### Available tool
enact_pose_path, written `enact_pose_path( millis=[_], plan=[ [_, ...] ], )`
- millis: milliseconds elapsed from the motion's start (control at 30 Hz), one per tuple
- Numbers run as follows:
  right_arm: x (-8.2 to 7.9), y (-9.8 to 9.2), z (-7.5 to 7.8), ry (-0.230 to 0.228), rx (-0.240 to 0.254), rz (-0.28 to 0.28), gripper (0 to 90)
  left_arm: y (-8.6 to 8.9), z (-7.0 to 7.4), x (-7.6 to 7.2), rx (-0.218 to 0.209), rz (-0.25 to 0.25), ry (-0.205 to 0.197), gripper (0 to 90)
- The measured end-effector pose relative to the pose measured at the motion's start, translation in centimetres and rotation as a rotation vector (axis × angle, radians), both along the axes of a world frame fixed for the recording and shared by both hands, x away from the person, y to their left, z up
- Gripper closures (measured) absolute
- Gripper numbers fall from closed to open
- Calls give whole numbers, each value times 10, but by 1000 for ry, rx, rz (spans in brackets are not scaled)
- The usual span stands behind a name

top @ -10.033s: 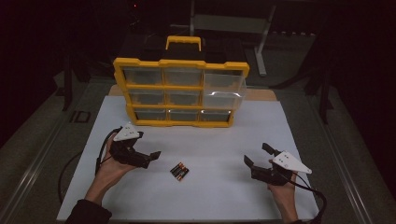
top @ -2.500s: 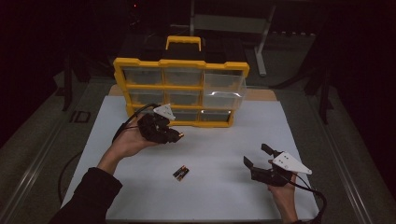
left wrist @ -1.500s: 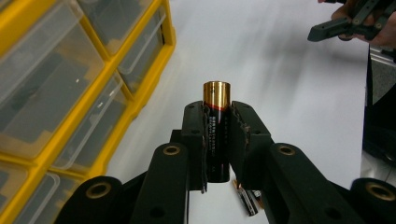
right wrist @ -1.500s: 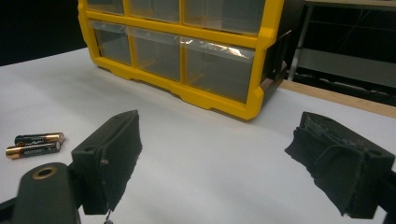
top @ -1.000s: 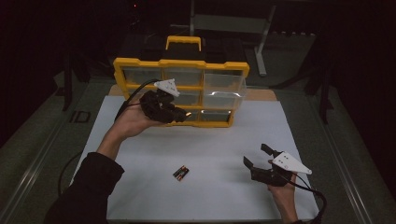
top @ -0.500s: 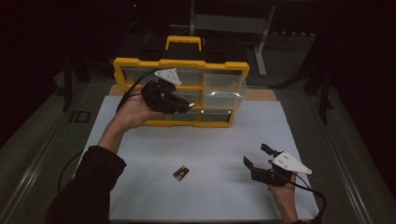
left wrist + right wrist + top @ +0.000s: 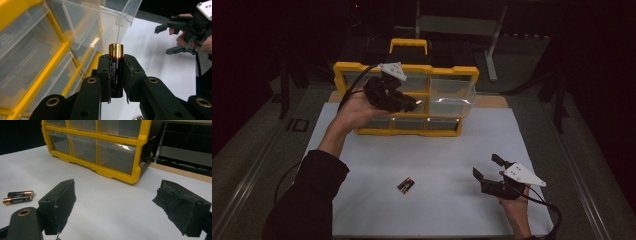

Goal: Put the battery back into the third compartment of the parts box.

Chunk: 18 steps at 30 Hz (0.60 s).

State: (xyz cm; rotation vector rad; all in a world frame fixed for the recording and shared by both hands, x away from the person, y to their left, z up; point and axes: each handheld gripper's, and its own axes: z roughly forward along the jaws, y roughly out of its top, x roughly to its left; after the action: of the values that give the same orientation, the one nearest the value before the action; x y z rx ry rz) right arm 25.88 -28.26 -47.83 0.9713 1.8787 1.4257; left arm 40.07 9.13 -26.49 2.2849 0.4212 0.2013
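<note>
Black left tongs [image 7: 117, 75] clamp a battery [image 7: 115, 72], hiding its lower end.

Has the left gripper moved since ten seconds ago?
Yes. The left gripper, shut on a battery, has gone from near the person's table edge away up to the yellow drawer organizer, near its pulled-out drawer.

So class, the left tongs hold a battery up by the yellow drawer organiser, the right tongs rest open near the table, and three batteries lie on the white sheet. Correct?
Not quite: two batteries lie on the white sheet, not three, as the right gripper view shows. The left tongs do hold a battery by the yellow drawer organiser, and the right tongs are open.
</note>
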Motion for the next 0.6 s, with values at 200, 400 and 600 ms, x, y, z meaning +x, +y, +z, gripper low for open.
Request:
enact_pose_path(
  millis=[200, 400, 600],
  plan=[
    [0, 0, 0, 0, -1, -1, 144, -3, 9, 5, -13, 3, -12, 779],
    [0, 0, 0, 1, 0, -1, 144, -4, 17, 9, -39, 10, -16, 780],
    [0, 0, 0, 2, 1, -2, 144, -8, 23, 11, -63, 14, -24, 780]
  ],
)
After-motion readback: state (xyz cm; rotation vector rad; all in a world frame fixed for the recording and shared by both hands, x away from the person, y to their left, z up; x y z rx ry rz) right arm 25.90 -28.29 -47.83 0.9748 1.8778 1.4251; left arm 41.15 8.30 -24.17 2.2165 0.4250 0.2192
